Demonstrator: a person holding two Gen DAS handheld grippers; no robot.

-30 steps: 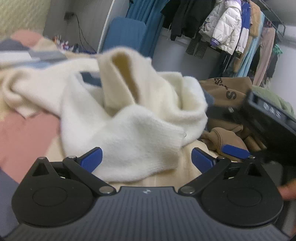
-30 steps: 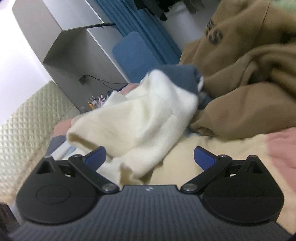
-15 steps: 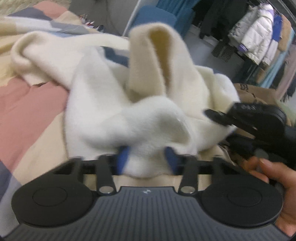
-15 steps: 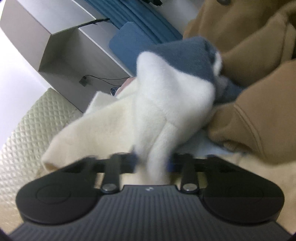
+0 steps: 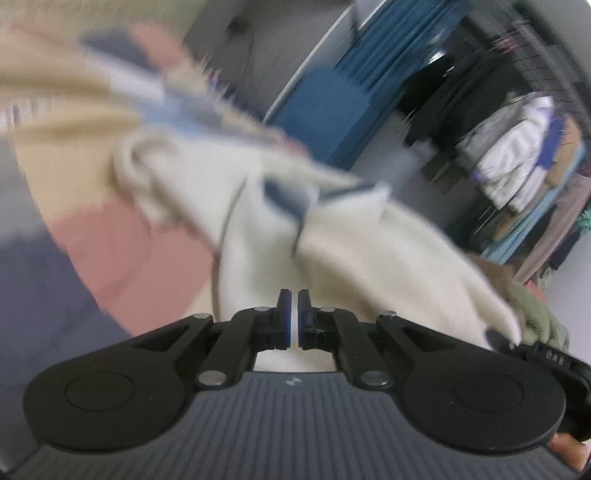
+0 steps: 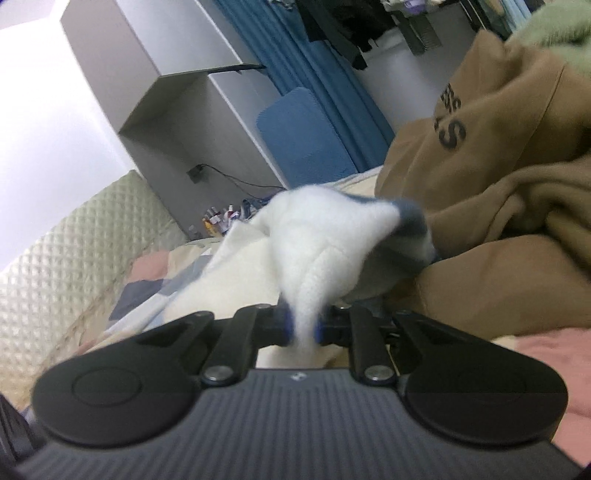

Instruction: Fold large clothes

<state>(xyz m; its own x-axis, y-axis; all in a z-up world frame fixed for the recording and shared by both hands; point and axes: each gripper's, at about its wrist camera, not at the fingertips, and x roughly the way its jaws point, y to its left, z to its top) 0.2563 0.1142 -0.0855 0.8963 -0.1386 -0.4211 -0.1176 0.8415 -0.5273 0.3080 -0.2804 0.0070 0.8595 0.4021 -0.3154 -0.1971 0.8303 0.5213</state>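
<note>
A fluffy cream sweater [image 5: 369, 258] with blue-grey patches is lifted off the bed, blurred by motion. My left gripper [image 5: 294, 295] is shut on a thin fold of it, a sliver of white cloth showing between the blue pads. In the right wrist view the sweater [image 6: 325, 229] bunches up in front of my right gripper [image 6: 303, 325], whose jaws are closing on a thick wad of the cloth, with the pads pressing into it. The right gripper's black body [image 5: 535, 354] shows at the lower right of the left wrist view, with the sweater stretched between both grippers.
A brown hoodie [image 6: 498, 184] with dark lettering lies heaped to the right, a green garment [image 6: 554, 29] behind it. The patchwork bedspread [image 5: 129, 251] lies beneath. A quilted headboard [image 6: 74, 240], grey shelf unit [image 6: 177, 110], blue chair [image 6: 299, 136] and clothes rack [image 5: 517, 166] stand around.
Both grippers went from wide open to clamped on the sweater. Both have risen with it, the cloth pulling taut between them; the left view has rolled.
</note>
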